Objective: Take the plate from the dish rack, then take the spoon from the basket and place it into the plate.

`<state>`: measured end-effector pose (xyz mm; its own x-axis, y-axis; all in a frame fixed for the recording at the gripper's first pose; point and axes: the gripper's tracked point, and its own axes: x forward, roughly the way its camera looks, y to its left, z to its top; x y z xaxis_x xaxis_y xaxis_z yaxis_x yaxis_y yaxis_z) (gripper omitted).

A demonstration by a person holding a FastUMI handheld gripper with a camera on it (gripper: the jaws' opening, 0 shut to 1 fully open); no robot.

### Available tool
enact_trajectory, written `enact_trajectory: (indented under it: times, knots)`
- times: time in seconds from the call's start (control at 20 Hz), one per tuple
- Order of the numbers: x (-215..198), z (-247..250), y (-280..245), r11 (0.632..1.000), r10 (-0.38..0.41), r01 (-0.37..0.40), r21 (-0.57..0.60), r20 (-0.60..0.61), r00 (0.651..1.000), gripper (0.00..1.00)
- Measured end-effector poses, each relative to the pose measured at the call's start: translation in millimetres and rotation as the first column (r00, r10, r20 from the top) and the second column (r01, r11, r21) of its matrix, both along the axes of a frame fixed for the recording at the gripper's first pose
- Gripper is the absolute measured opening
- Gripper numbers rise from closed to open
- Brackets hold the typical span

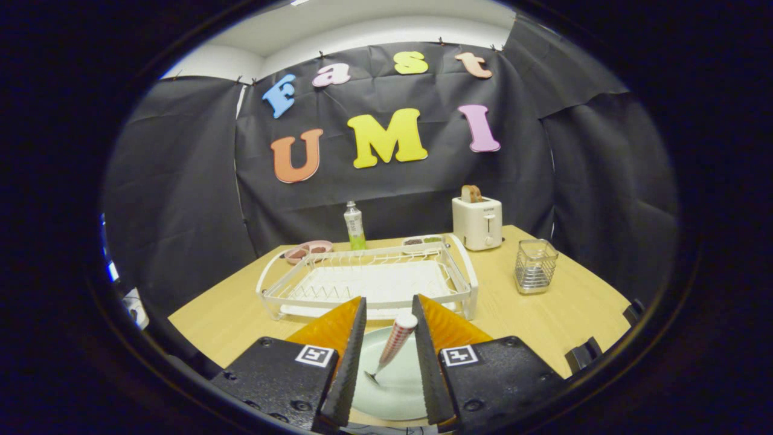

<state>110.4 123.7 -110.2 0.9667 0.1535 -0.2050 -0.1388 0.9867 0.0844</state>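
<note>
Although the two fingers of the gripper [389, 356] stand apart with a clear gap, the spoon [391, 349] lies between them and seems to touch only the finger on the right, near its tip, with the patterned handle end. So the fingers are parted and not clamped on it; whether the handle really rests against that finger I cannot tell for sure. The spoon leans, with its metal bowl down on the pale green plate [395, 386], which lies flat on the wooden table [543, 314] under the fingers. I judge the task is almost finished.

The spoon looks light, stiff and thin. The metal bowl is probably slippery, so the thicker patterned handle is the better place to take hold, near its middle. The plate looks hard and breakable, and smooth, so the spoon could slide or clatter on it if dropped.

Just beyond the fingers stands the white dish rack [465, 284], with no plate in it. To the right of the rack, well apart, is the wire basket [535, 266]. Behind the rack are a toaster [477, 222] with bread, a bottle [354, 226] and a pink dish [308, 249].
</note>
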Motion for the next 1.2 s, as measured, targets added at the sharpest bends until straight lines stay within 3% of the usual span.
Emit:
enact_trajectory:
  times: [0.5, 0.8, 1.0, 1.2]
  knots:
    - [-5.7, 11.7, -61.3, 0.998, -0.062, 0.062, -0.032, -0.002, 0.998, 0.92]
    - [-36.8, 30.2, -71.5, 1.000, -0.030, 0.030, 0.001, 0.017, 0.999, 1.00]
    - [-65.6, 52.8, -88.5, 0.996, -0.066, 0.072, -0.058, 0.100, 0.993, 1.00]
    - [-98.7, 90.2, -99.1, 0.994, -0.094, 0.104, -0.032, 0.223, 0.970, 1.00]
